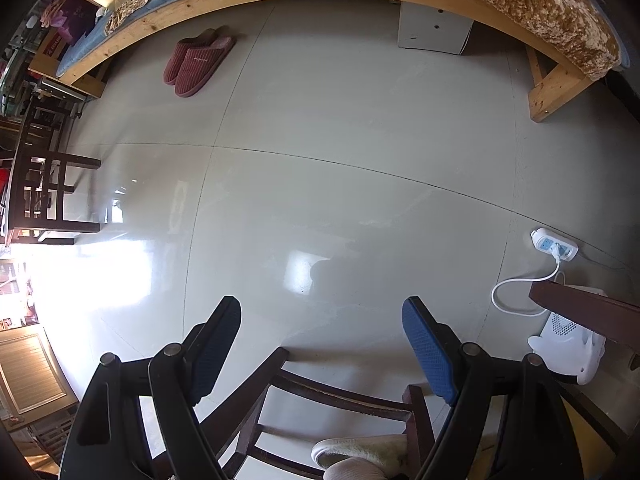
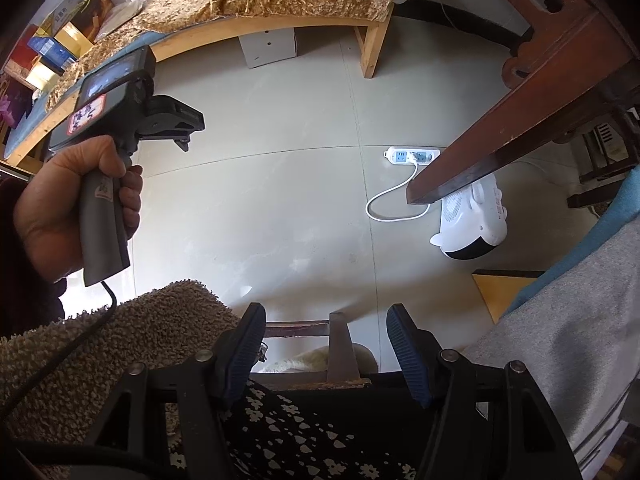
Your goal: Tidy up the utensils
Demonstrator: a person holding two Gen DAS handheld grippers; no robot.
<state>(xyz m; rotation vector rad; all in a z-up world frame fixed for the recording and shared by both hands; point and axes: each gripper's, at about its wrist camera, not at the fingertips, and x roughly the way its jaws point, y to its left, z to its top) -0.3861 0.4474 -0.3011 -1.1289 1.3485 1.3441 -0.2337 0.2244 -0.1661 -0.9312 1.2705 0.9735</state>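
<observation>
No utensils in sight — left gripper (image 1: pixel 322 320) and right gripper (image 2: pixel 326 330) both gape wide, empty, facing the glossy pale tiled floor (image 1: pixel 320 200).

heater (image 2: pixel 474 220) partly behind table leg (image 2: pixel 500 140), slipper (image 1: pixel 360 454) cut off

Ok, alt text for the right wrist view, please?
The right gripper points at a tiled floor, jaws open and empty, no utensils in sight. At left, a hand holds the left gripper's handle; a white heater plugs into a power strip beside a table leg, with a bed behind.
</observation>
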